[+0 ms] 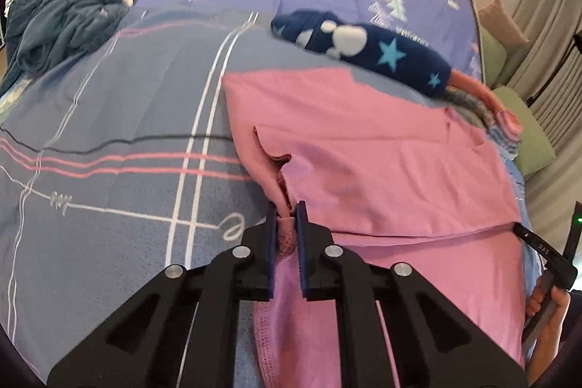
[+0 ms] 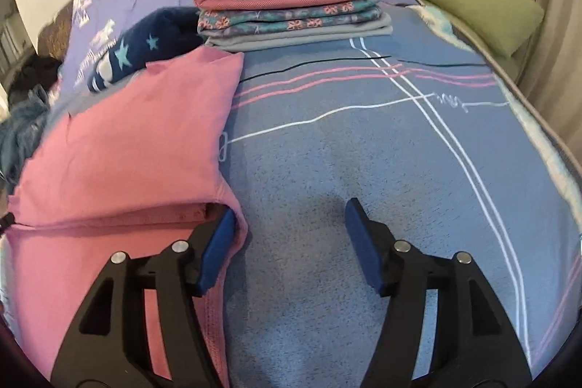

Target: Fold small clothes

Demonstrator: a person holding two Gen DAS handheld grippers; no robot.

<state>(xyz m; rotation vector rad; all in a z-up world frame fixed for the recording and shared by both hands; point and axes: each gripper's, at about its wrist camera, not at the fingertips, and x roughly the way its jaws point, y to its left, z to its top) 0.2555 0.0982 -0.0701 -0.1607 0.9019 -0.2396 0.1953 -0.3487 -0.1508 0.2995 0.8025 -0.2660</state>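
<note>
My left gripper (image 1: pixel 287 210) pinches a bunched edge of the pink knit garment (image 1: pixel 382 162) lying on the blue plaid blanket (image 1: pixel 109 133). Right gripper (image 2: pixel 287 210) gapes wide, w/ its left pad at the garment's corner. Beyond: navy star-print fleece (image 2: pixel 138 50), then a folded clothes stack (image 2: pixel 291 13).

We see bare blue blanket (image 2: pixel 363 140) ahead of the right gripper (image 2: pixel 287 217), open ground up to the stack of folded clothes (image 2: pixel 294 13) at its far end. On its left the pink garment (image 2: pixel 120 148) covers the bed, with the navy star-print piece (image 2: pixel 142 50) beyond. Left of the pink cloth lies more bare blanket, bounded by a rumpled blue-grey heap (image 1: pixel 62 20).
</note>
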